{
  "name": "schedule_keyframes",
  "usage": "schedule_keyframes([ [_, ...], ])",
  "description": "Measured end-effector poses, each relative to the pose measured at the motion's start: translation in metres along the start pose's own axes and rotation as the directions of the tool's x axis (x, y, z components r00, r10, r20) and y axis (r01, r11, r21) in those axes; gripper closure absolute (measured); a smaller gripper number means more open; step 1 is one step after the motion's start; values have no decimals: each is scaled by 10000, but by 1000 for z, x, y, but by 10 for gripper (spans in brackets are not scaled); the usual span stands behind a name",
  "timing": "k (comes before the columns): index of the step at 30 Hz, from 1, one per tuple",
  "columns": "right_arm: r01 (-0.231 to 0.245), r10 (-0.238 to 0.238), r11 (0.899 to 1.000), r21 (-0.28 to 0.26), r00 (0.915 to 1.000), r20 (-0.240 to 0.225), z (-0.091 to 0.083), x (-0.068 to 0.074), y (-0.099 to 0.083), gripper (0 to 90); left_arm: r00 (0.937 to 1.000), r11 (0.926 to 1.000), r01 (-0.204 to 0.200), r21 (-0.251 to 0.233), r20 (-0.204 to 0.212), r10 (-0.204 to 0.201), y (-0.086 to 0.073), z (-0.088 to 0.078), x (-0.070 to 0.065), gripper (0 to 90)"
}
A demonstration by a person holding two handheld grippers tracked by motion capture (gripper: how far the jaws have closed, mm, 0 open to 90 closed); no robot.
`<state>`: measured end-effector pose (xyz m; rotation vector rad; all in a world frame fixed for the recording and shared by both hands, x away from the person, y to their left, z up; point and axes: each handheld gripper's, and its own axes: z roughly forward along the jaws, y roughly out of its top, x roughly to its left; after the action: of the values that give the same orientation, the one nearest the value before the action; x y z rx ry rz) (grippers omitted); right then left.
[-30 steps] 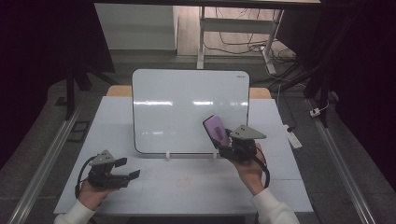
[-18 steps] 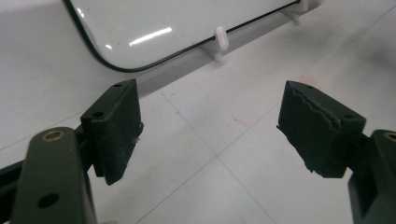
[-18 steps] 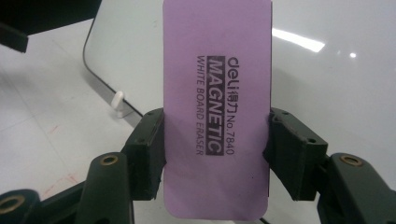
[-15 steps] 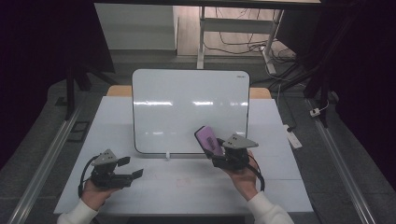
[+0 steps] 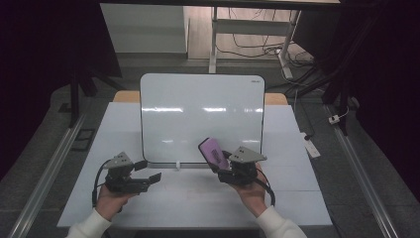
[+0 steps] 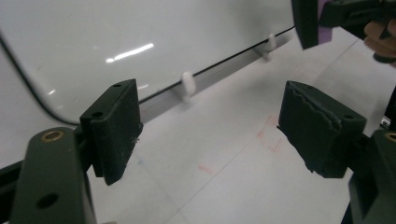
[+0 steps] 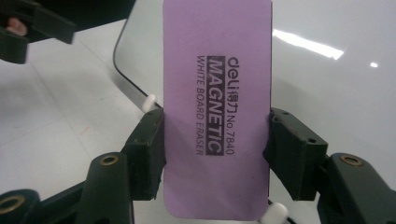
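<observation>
Now my right gripper is lower and nearer to me than a second ago, with its jaws clamped on the long sides of the purple eraser. Earlier the eraser sat higher against the whiteboard; at this moment it hangs at the board's near edge, right of centre, tilted up and to the left. I judge that means the wipe is either over or about to restart from the bottom, since the board surface looks clean apart from glare streaks.

My left gripper has drifted slightly to the right, and rests low over the table, near the board's near-left corner. Its jaws stand wide with nothing between them; through them I see faint red marks on the table and two small white clips at the board's lower edge.

Reading the eraser's face in the right gripper view, I make out "deli", some characters I cannot read, "No.7840", then "MAGNETIC" in a dark block and "WHITE BOARD ERASER". A small logo sits at the board's far-right corner, too small to read.
</observation>
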<state>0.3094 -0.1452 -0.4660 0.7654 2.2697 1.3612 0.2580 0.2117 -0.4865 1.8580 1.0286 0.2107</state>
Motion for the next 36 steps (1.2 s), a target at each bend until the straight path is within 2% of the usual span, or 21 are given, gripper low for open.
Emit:
schedule_keyframes([
  [6, 189, -191, 9998, -89, 9996, -192, 5, 12, 1, 409, 9992, 9996, -284, -96, 283, 287, 15, 13, -12, 220],
  [13, 154, -160, 9997, -192, 9993, -333, 8, 17, -1, 409, 9975, 9987, -484, -128, 519, 490, 28, 28, -22, 222],
  [26, 88, -98, 9989, -461, 9997, -211, 7, 19, -1, 409, 9965, 9989, -356, -300, 745, 378, 44, 44, -29, 222],
  [36, 122, -132, 9986, -518, 9997, -184, 13, 27, -4, 409, 9919, 9988, -266, -402, 1231, 314, 54, 58, -37, 226],
])
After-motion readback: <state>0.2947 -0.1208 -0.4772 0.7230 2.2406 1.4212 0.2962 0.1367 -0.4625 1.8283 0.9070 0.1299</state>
